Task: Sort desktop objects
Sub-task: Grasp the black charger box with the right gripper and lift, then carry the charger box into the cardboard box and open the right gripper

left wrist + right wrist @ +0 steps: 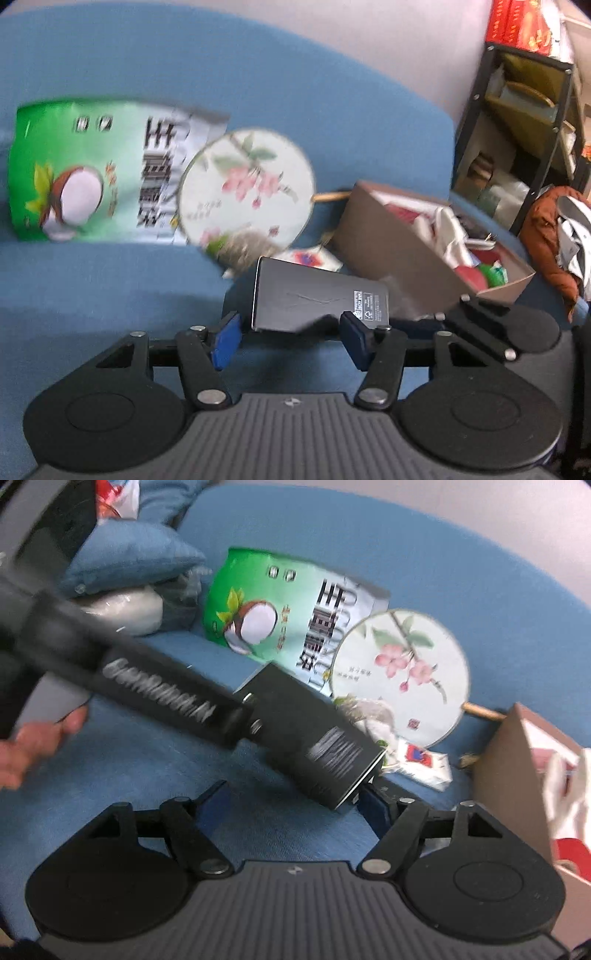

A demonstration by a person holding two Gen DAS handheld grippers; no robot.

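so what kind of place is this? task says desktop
Looks less like a desk than a lived-in room, probably a home or office lounge: the things lie on a blue upholstered sofa with a cushion, and a cluttered metal storage shelf stands against the wall.

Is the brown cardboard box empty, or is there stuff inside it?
It has stuff inside. The open-topped cardboard box shows white, red and green things piled in it in the left wrist view; what they are is too blurred to tell.

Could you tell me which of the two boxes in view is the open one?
The brown cardboard box at the right is open, with cloth and red items showing inside; the black box nearer the jaws is closed.
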